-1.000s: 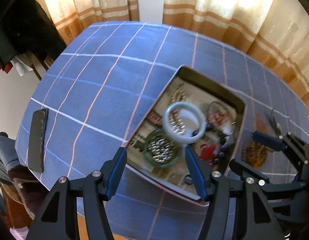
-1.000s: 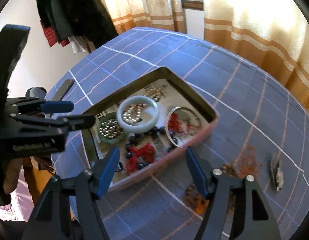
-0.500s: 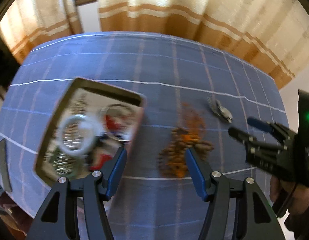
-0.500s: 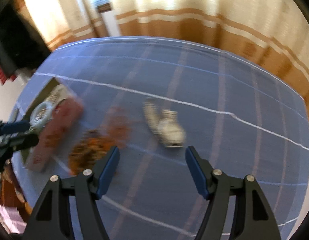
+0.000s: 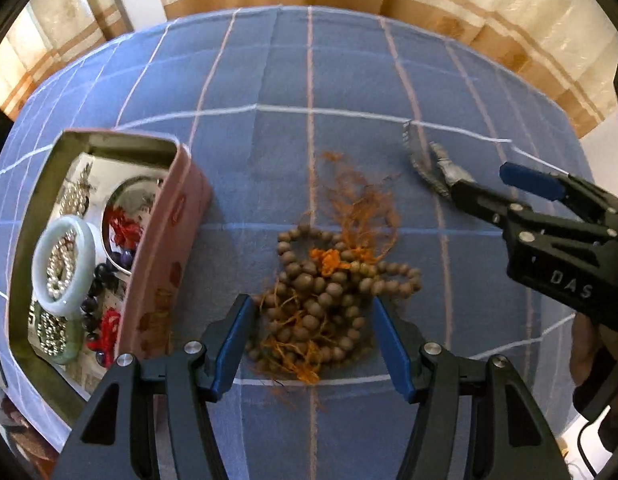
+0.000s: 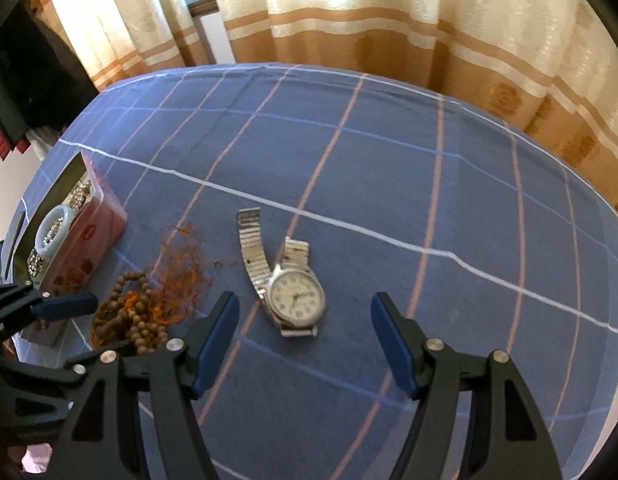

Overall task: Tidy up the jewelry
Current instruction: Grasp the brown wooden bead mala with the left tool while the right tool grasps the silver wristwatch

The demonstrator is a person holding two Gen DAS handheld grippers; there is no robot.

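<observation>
**Both jaws apart over loose jewelry**

Blue checked cloth [image 5: 269,80] covers the bench. Left hand-held gripper [image 5: 313,340] hangs apart over the bead necklace [image 5: 329,292]; right hand-held gripper [image 6: 305,328] stands apart above the watch [image 6: 295,296]. A box [image 5: 165,264] sits left.

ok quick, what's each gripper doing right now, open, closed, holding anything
Left gripper: open, empty, above the wooden bead strand.
Right gripper: open, empty, above the wristwatch.
</observation>
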